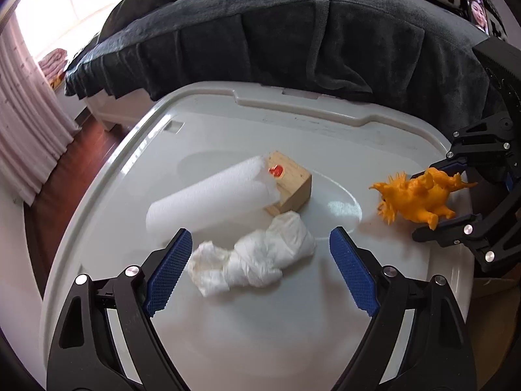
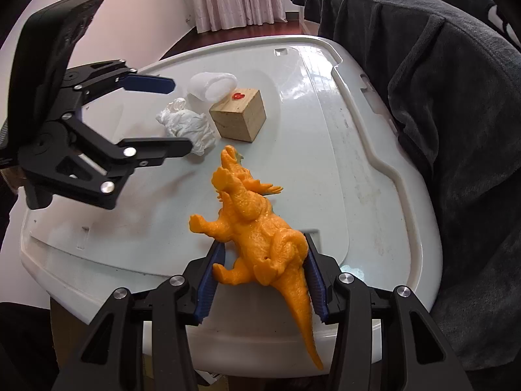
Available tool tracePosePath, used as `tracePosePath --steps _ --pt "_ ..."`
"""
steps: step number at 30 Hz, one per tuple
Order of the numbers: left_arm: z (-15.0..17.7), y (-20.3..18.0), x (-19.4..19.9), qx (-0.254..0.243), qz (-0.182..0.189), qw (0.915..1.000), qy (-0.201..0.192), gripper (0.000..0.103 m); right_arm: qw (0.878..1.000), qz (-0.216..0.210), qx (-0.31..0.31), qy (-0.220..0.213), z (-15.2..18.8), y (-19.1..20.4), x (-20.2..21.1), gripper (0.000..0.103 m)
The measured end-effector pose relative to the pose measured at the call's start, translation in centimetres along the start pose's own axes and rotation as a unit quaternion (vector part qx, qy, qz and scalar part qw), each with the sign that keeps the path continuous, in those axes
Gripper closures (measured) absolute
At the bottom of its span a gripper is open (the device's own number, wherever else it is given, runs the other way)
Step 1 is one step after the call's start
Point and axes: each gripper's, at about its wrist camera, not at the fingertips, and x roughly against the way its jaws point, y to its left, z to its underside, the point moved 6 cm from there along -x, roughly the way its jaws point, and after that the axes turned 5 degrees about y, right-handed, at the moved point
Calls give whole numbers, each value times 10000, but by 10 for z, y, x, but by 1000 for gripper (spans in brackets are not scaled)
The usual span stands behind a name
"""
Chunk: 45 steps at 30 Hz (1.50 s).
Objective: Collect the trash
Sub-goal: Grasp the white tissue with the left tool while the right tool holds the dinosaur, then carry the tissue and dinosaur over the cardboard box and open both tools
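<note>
Altogether four loose things lie on the white plastic lid that serves as the bench: one crumpled tissue, one white foam roll, one wooden block and one orange toy dinosaur.

From the left wrist view, the left tool has its two blue-padded fingers spread wide apart, one on each side of the tissue, not touching it. The tissue lies near, between those fingers, its far end just beside the block. The foam roll lies on its side to the left, with its far end resting against the block. The block carries one red heart mark on its top face.

The right tool is clamped on the dinosaur, its two fingers pressed against the hind body and legs, with the tail hanging toward the near edge of the lid. The toy lies on its side at the right of the lid, head pointing toward the tissue and block, well apart from the roll.

Behind the lid, one dark grey blanket drapes over a bed edge. One pink curtain hangs at the far left above a reddish wood floor.
</note>
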Motion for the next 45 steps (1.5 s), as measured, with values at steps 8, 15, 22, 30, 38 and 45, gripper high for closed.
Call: tracePosePath --steps 8,15,22,30,38,45 --pt "5 -3 -27 -388 469 9972 445 19 9999 -104 -77 26 0 -4 0 56" --pt "15 20 -27 577 658 9959 223 58 10000 -77 -53 30 -1 -4 -1 56" --pt "28 21 -16 1145 4 9933 160 70 10000 -1 -20 -11 0 -1 -1 56" --pt "69 31 33 2894 -1238 9491 105 71 9998 -73 -87 -179 1 7 3 56" --pt "126 1 102 3998 -2060 8931 -60 71 9965 -625 179 -524 -5 47 15 56" --pt "166 -23 147 4406 -2269 8678 -369 71 9917 -629 801 -791 2 85 23 56"
